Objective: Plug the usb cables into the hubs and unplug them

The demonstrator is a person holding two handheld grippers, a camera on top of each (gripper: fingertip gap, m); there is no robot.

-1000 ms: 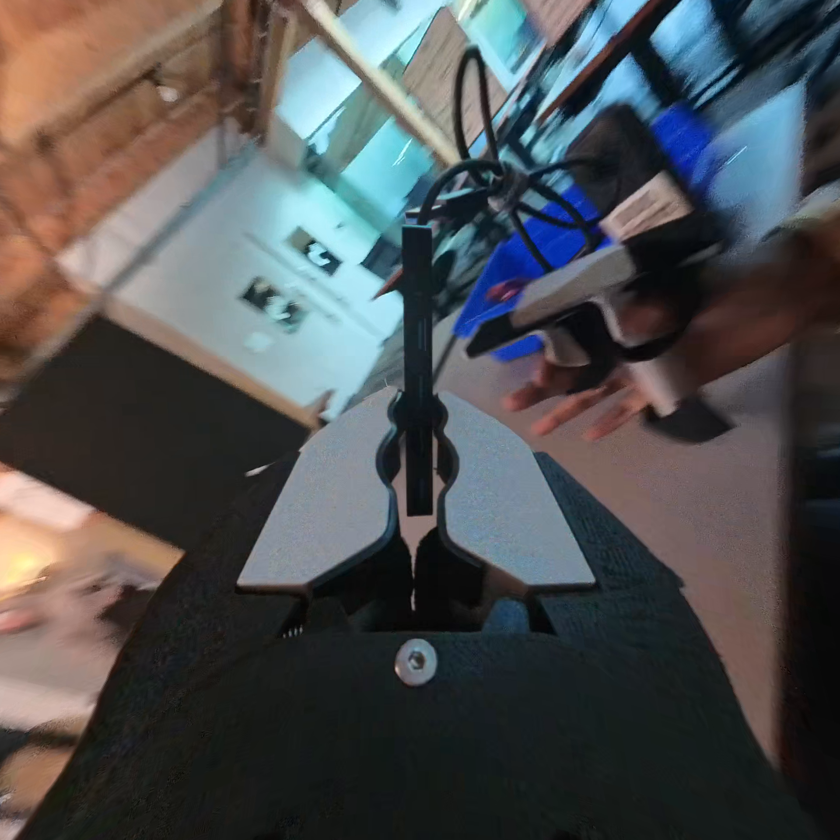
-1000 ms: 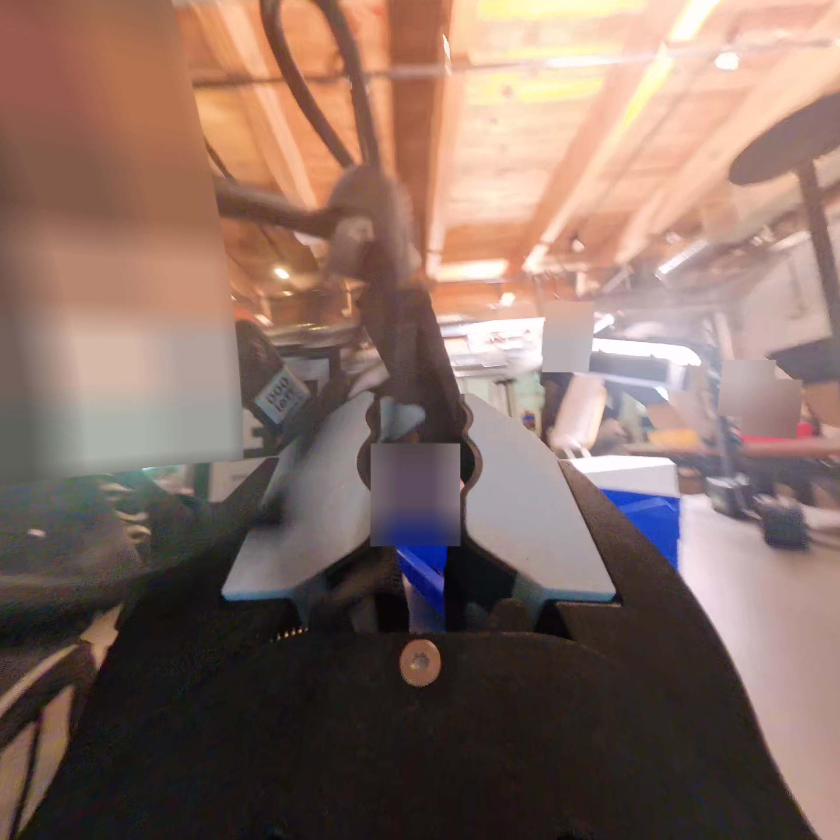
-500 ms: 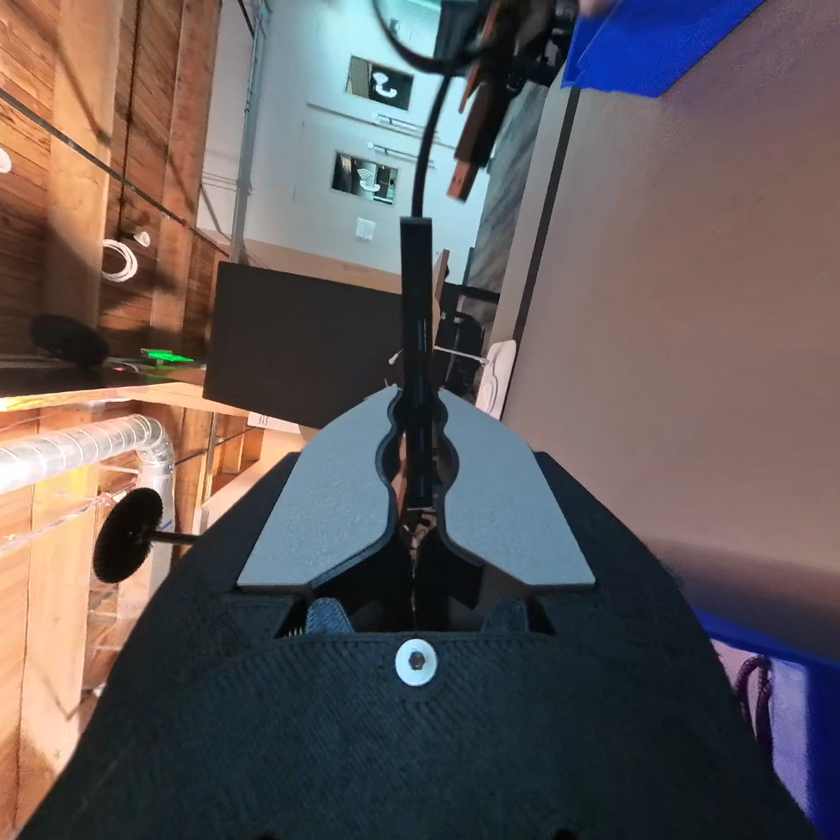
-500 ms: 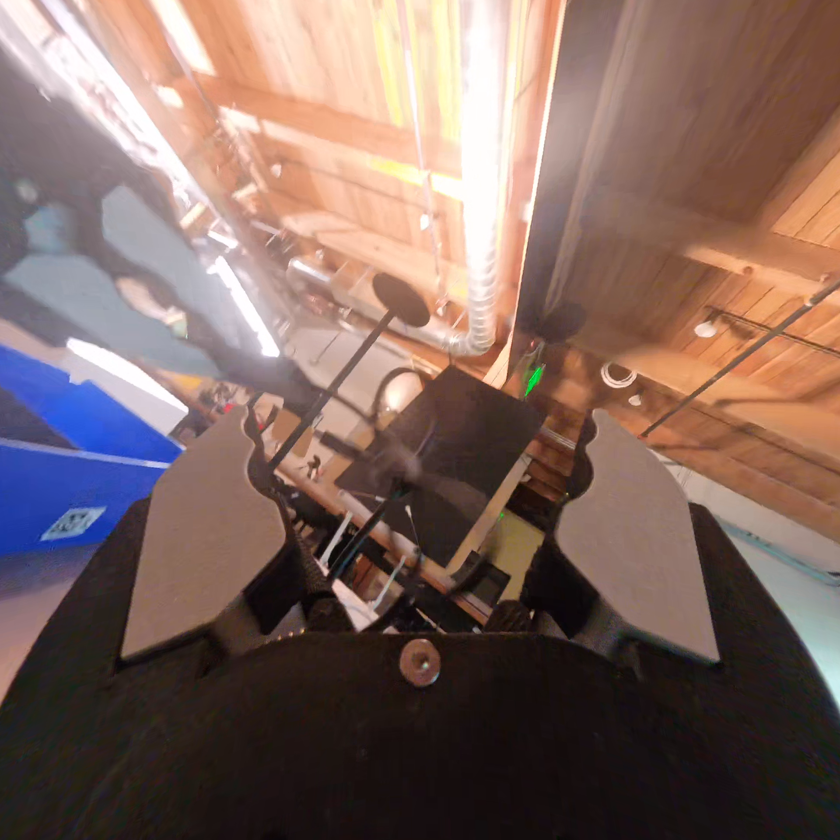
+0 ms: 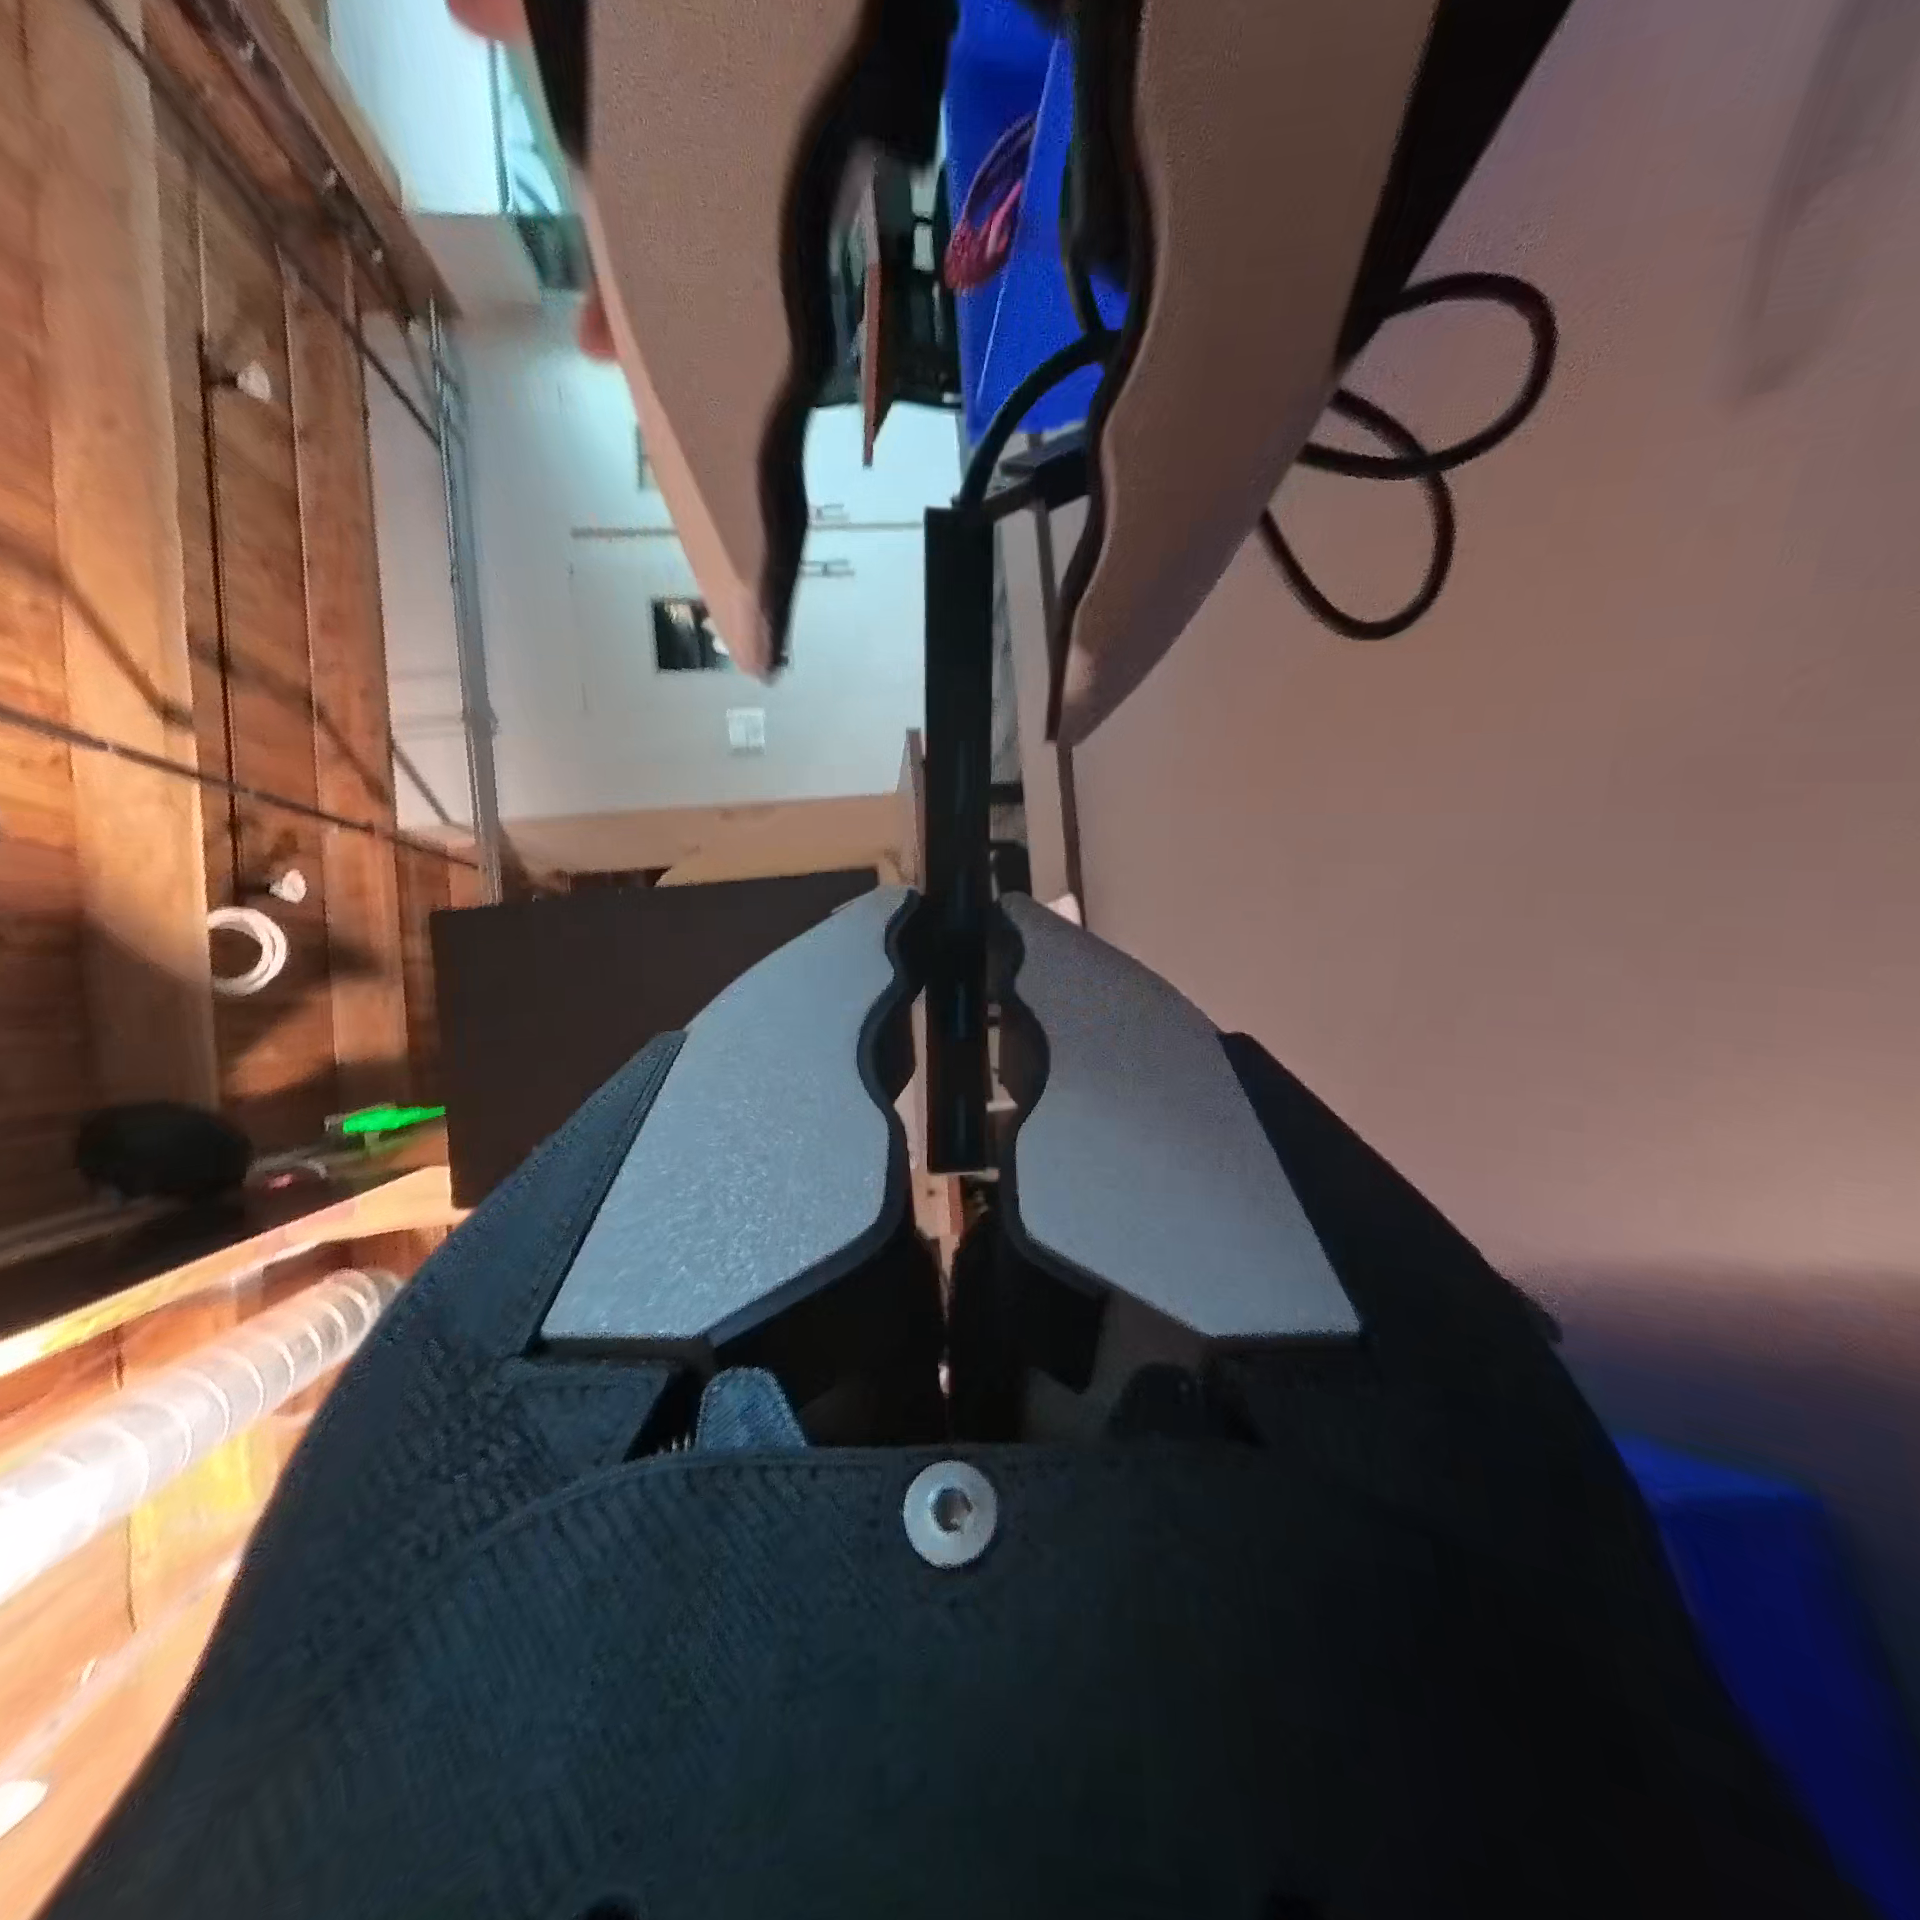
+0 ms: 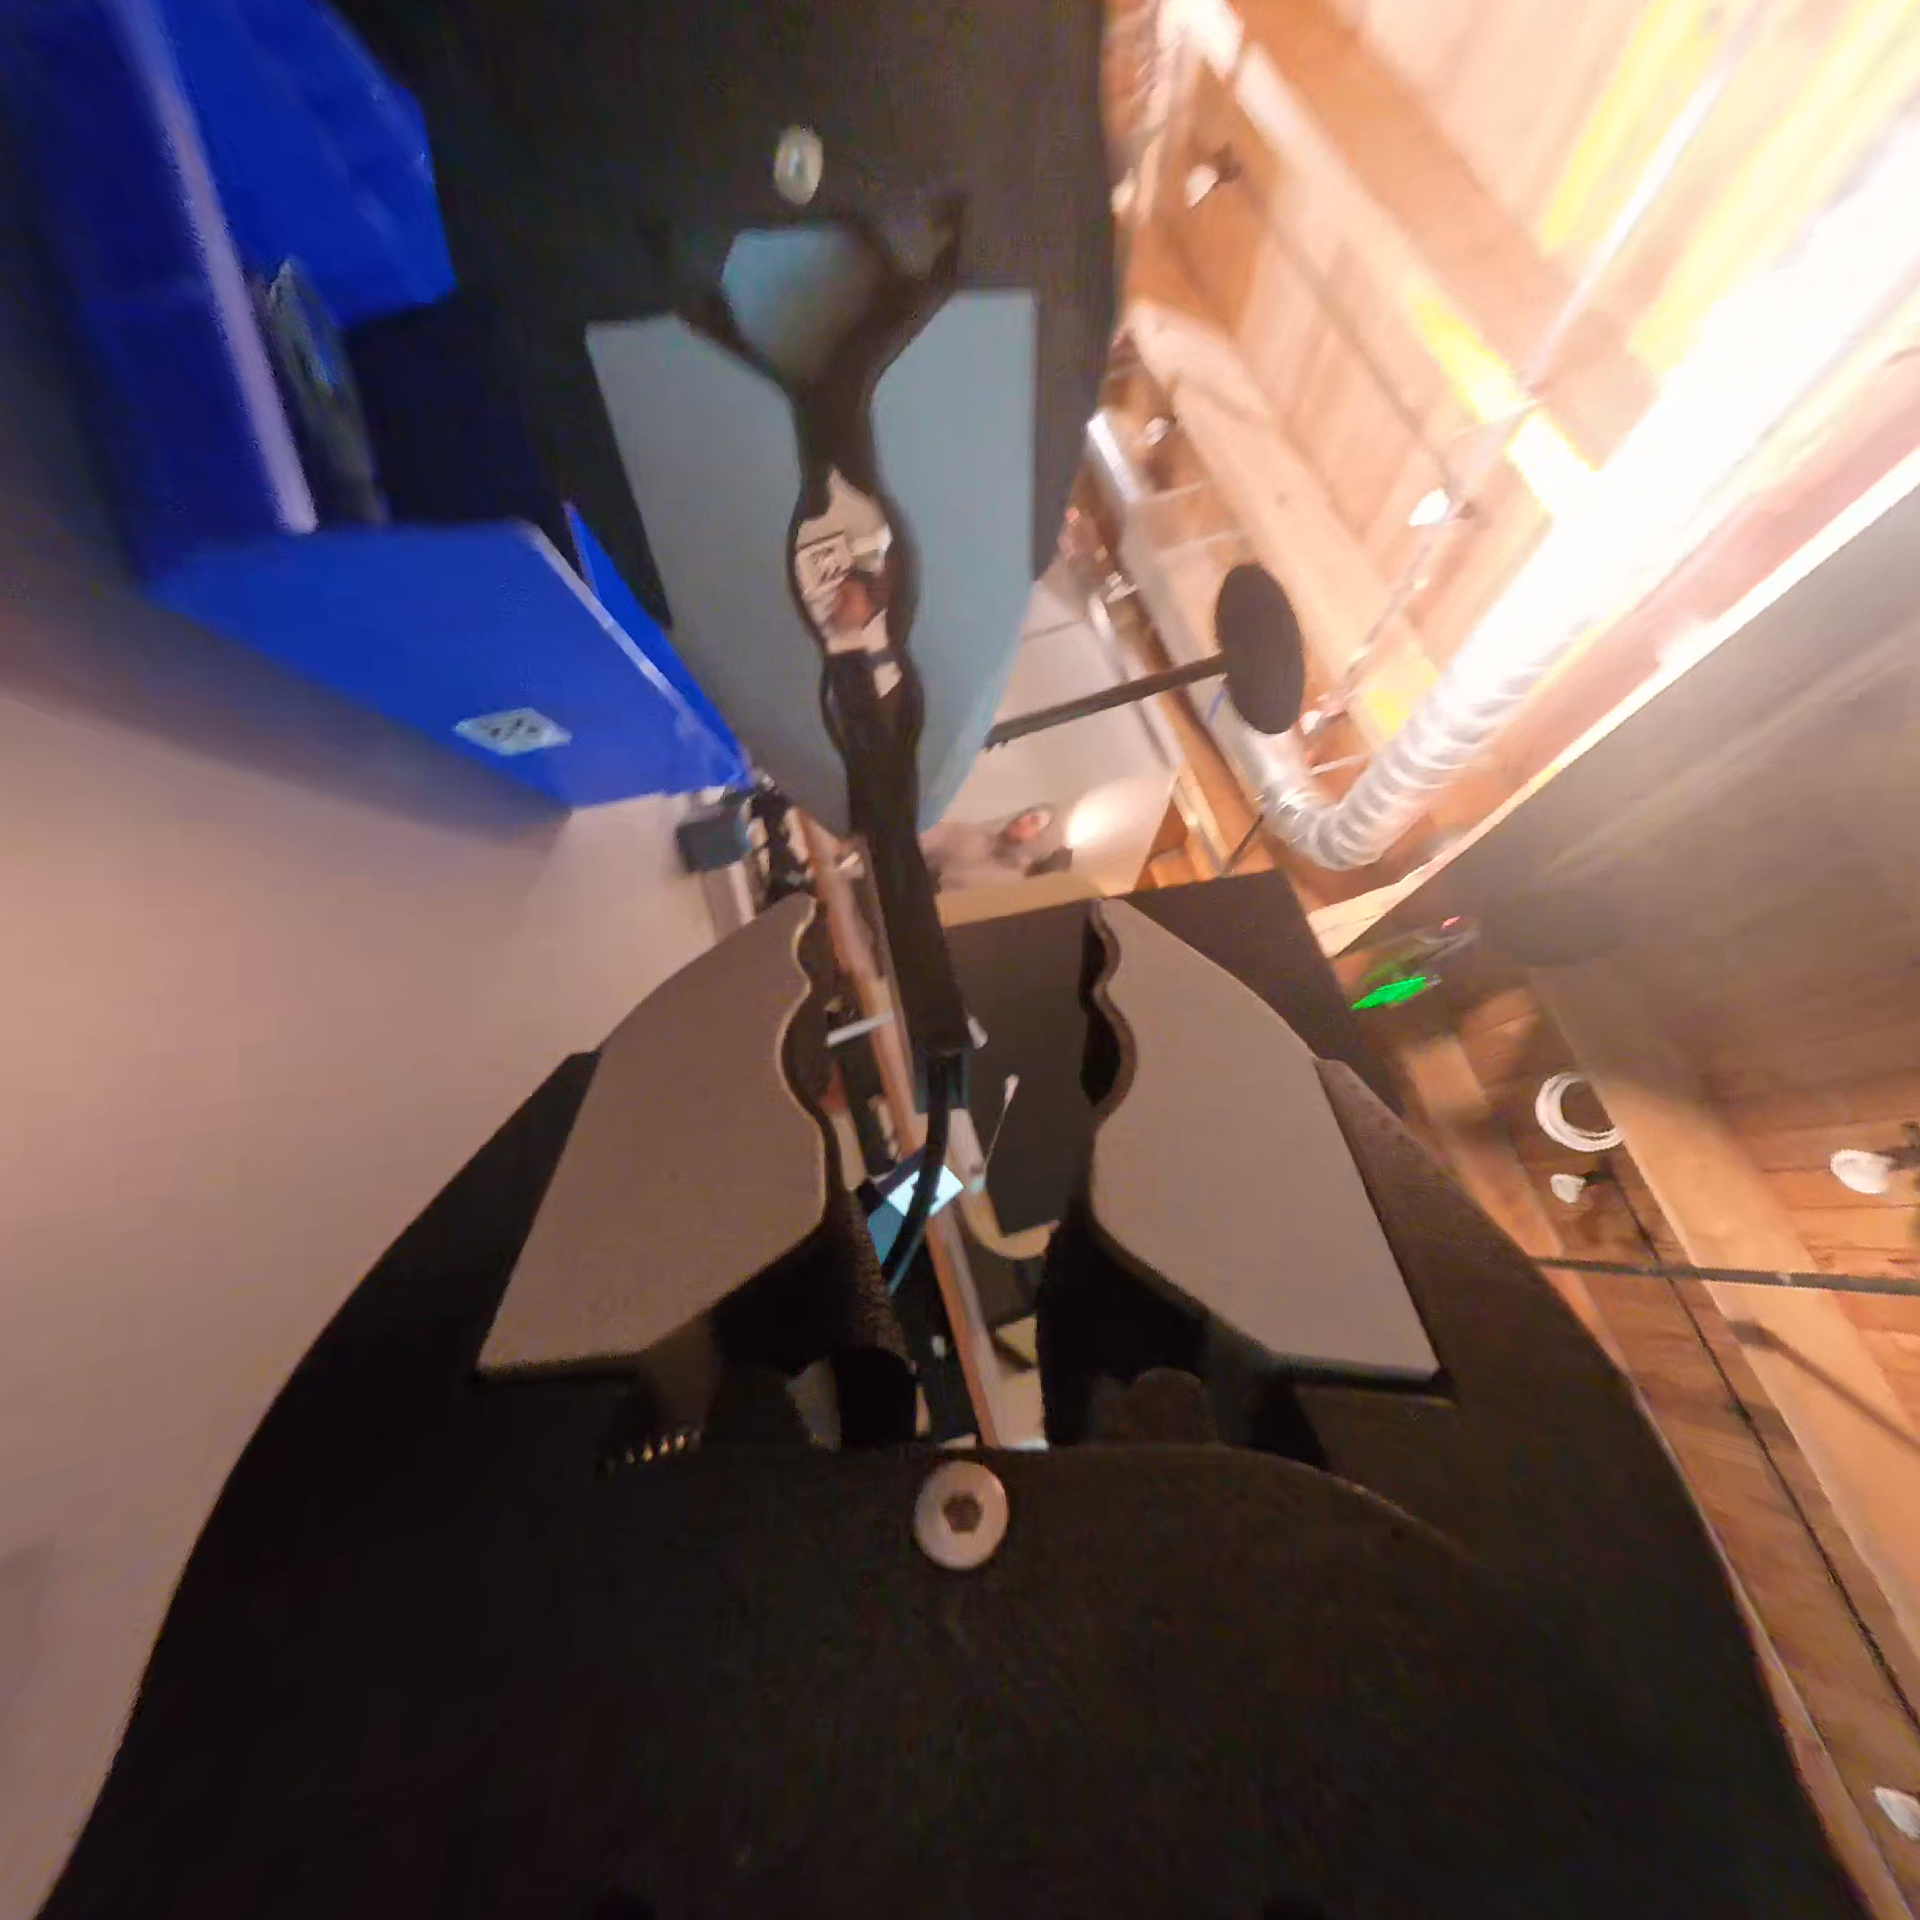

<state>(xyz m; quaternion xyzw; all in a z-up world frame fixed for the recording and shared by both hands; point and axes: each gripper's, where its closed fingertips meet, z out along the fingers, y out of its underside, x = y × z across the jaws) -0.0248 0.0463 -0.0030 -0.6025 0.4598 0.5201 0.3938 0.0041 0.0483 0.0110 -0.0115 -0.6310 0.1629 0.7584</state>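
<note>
The table (image 5: 1558, 1039) appears as a broad pale surface, tipped on its side in both wrist views. A blue bin (image 6: 436, 634) stands on it at the far side, and a loose loop of black cable (image 5: 1392, 457) lies on the bare surface.

The left claw (image 5: 958, 940) is clenched on the hub (image 5: 956, 790), a thin black bar held edge-on between the notched inner faces of the two grey fingers (image 5: 748, 1143). About half of the bar projects beyond the tips. A black lead leaves its far end and curves away toward the bin.

The right claw (image 6: 945, 925) is released. Its jaws stand well apart, to either side of the hub's far end and its lead, and whether either jaw touches is not clear.

**Handling (judged)**
- Hub: light, rigid, smooth plastic. A thin bar held by its narrow faces is likely to twist or slide under an end load, so the seat in the finger notches should be kept.
- Cable: soft and springy. It gives no purchase for pushing and will pull the hub sideways if it snags.
- Where to take hold: the moulded plug body just behind the connector, not the cord. The force should run along the axis of the bar.

**Markings**
- A small white square tag with a dark pattern (image 6: 509, 730) sits on the bin face; it is too blurred to read.
- No brand or lettering can be made out on the hub or the cable
</note>
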